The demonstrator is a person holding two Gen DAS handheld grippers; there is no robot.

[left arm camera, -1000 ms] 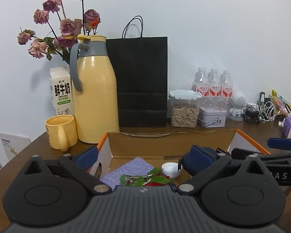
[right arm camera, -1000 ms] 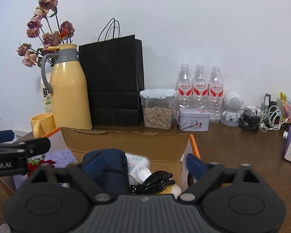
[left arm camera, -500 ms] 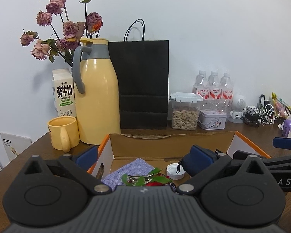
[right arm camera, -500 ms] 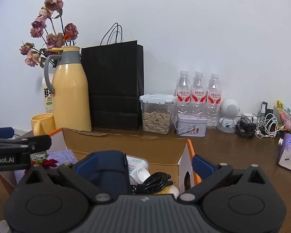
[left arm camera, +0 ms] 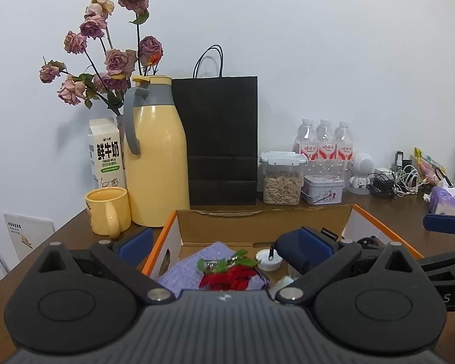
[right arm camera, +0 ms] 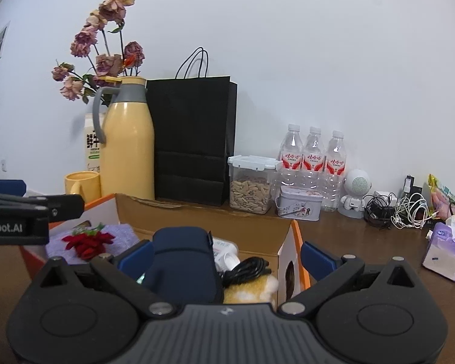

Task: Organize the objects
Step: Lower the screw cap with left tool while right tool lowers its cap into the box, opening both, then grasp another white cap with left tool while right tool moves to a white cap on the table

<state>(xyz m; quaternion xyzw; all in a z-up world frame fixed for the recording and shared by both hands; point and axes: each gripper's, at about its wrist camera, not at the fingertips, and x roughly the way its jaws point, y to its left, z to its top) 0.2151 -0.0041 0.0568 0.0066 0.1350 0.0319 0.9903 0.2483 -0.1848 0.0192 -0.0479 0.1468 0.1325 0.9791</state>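
Both hand-held grippers, left (left arm camera: 224,242) and right (right arm camera: 226,256), gape over the box (right arm camera: 197,215) (pouch (right arm camera: 182,261) inside), jaws empty.

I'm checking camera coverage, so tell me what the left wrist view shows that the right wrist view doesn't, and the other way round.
Only the left wrist view shows the white bottle cap in the cardboard box and the white booklet leaning at the wall. Only the right wrist view shows the coiled black cable and the white bottle in the box. Both show the navy zip pouch, the red artificial rose, the yellow thermos jug and the black paper bag.
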